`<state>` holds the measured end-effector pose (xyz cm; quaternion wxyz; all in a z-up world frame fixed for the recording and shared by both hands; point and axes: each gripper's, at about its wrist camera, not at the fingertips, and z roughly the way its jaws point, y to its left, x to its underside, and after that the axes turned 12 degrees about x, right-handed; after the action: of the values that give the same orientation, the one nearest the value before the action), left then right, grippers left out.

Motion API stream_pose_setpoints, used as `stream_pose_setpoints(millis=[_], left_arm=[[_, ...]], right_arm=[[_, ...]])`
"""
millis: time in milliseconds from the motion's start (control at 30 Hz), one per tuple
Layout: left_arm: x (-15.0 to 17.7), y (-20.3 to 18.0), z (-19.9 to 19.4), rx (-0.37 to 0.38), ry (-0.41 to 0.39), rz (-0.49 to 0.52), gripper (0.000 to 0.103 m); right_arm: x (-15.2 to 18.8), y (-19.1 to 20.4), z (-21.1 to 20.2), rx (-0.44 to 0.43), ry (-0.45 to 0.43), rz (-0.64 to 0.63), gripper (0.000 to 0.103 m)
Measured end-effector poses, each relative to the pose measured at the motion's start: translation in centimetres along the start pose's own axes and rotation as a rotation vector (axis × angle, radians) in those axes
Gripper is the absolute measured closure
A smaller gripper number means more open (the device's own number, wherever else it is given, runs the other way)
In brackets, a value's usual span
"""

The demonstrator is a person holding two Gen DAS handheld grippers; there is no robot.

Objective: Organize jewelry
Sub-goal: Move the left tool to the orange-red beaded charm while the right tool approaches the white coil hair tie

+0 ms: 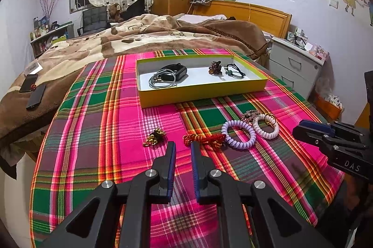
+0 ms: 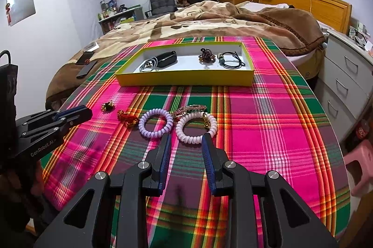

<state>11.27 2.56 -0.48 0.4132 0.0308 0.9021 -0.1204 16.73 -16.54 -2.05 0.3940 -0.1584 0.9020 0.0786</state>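
**Jewelry half sorted, both claws empty above the plaid cloth**

Jewelry still lies loose in a row across the near part of the pink-and-green plaid tablecloth [image 1: 98, 122]: a small black-and-gold trinket [image 1: 154, 136], a red knotted cord charm [image 1: 202, 140], a lilac spiral coil bracelet [image 1: 238, 134], a pale pink spiral coil bracelet [image 2: 196, 128] and a rhinestone hair clip [image 2: 189, 110] behind it. At the far edge sits the shallow yellow cardboard box [image 1: 200, 96], already holding a black band, a grey cord, a brown beaded piece and a dark corded bracelet, so it evidently serves as the collecting tray.

Left gripper [image 1: 183, 145] hangs with its jaws parted a little and nothing between them, tips just short of the red charm, probably lined up to take it. Right gripper [image 2: 186, 138] stands wider apart and empty, framing the near rim of the pale pink coil, likely its pick.
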Motion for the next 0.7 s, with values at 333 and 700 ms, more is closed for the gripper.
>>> stream_pose_setpoints(millis=[333,700], left_arm=[[-0.9,1.0,2.3,0.07,0.051,-0.066,0.081],[-1.6,2.0,4.7,0.144,0.115,-0.207,0.081]], right_arm=[[-0.8,-0.2,2.0,0.026,0.03,-0.001,0.075],[-1.4,-0.9,4.2,0.047,0.086,0.019,0.075]])
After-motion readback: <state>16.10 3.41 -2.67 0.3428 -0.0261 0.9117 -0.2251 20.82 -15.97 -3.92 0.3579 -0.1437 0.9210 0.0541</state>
